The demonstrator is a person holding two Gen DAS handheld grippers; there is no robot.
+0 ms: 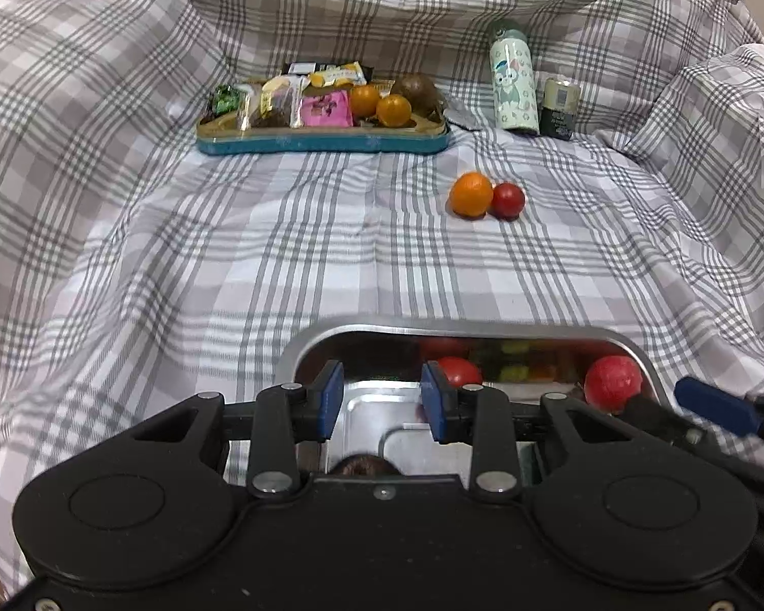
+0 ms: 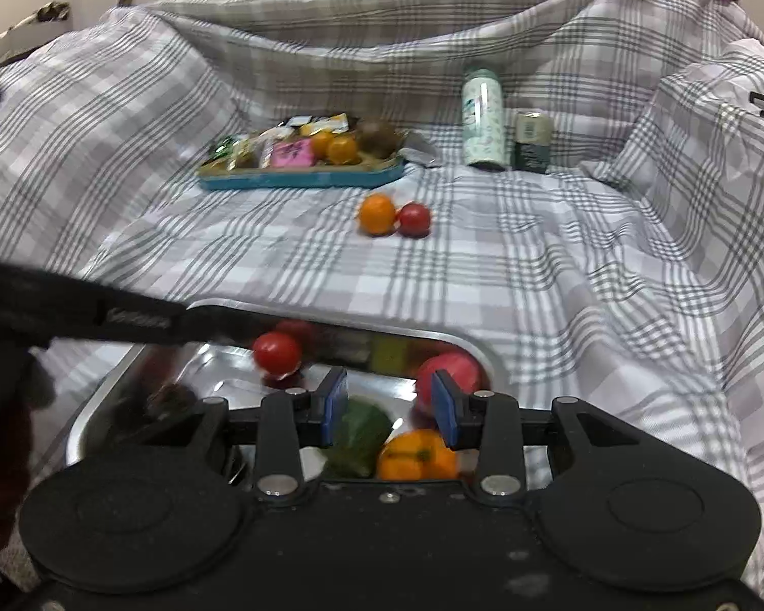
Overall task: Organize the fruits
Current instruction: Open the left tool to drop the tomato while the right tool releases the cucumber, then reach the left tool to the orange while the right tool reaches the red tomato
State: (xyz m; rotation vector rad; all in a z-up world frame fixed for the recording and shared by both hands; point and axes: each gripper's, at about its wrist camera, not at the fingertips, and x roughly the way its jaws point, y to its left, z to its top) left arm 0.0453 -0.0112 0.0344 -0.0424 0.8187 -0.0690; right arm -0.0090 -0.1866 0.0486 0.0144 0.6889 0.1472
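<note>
Surface: a bed or sofa draped in grey-and-white checked cloth [image 1: 382, 254]; which of the two cannot be told.
Loose fruit: a round orange citrus fruit [image 1: 470, 194] and a small glossy red tomato-like fruit [image 1: 508, 200] lie touching each other on the cloth, toward the far right part of the flat area, in front of the teal-rimmed snack tray [image 1: 321, 145].
Collected fruit: the shiny steel tray [image 2: 463, 343] at the near edge already holds a red tomato [image 2: 277, 351], a pinkish-red round fruit [image 2: 445, 374], a green item and an orange item.
Handling, citrus: firm, light, dimpled peel gives fair friction; take it across its widest part.
Handling, red fruit: smooth, thin-skinned, likely slippery and easily bruised; close gently across the middle. Both will roll on soft cloth if nudged, and they must be separated on approach.
Left claw [image 1: 382, 399]: jaws stand apart, nothing between the blue pads, poised over the steel tray.
Right claw [image 2: 389, 410]: jaws parted with nothing gripped, over the tray's near right part.
Hidden: the near half of the steel tray lies under both claw bodies; a dark round object there is cut off.
Blur: the right view is smeared, and the tray's reflections may be mistaken for fruit.
Far items: two more oranges and a brown fruit sit among snack packets, partly masked.
</note>
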